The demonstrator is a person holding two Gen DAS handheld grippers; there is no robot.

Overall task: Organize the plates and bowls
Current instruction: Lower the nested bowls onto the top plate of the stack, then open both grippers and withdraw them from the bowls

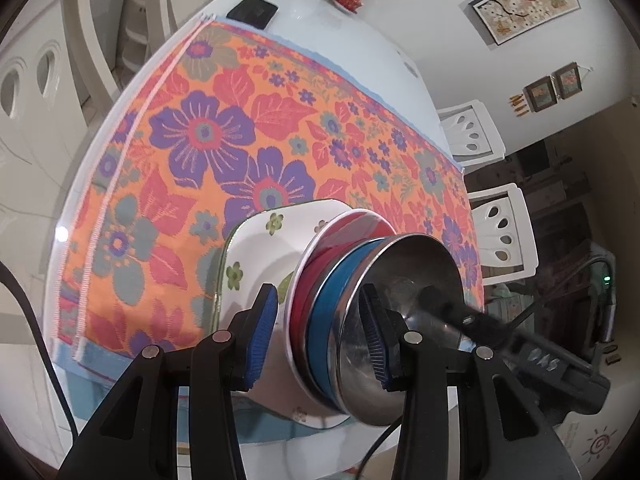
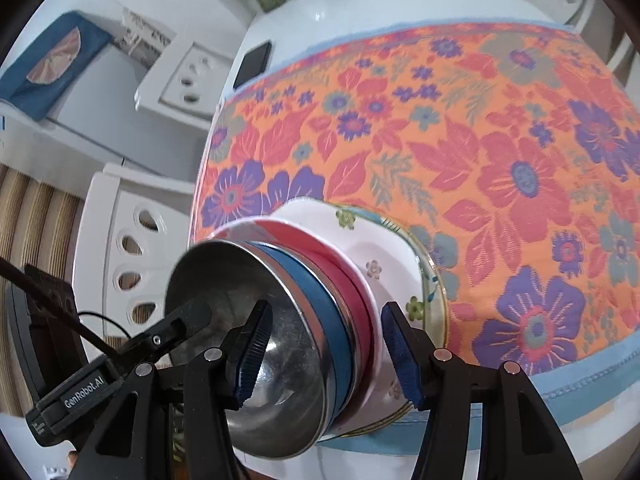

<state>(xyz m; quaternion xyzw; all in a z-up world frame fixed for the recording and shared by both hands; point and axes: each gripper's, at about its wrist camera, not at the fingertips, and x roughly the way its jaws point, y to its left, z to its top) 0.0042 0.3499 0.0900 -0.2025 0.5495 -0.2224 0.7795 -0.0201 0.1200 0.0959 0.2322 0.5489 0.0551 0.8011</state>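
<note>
Steel bowl (image 1: 404, 320) w/ stacked dishes sits btwn both spread grippers.

I count one steel bowl (image 1: 400, 320), one blue bowl (image 1: 324, 320), one red bowl (image 1: 308, 284), one white plate (image 1: 276, 328), one square floral plate (image 1: 256, 248), one phone (image 1: 252, 11).

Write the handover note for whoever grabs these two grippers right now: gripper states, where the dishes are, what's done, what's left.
Left gripper: open, jaws straddling the stack's rims, one finger inside the steel bowl.
Right gripper: open, straddling the same stack from the opposite side.
Stack near the table edge on the floral tablecloth: white flowered plate at the bottom, then red bowl, blue bowl, steel bowl on top.
Done: dishes nested into one pile.
Left: probably grip and move the stack; destination not visible.
</note>
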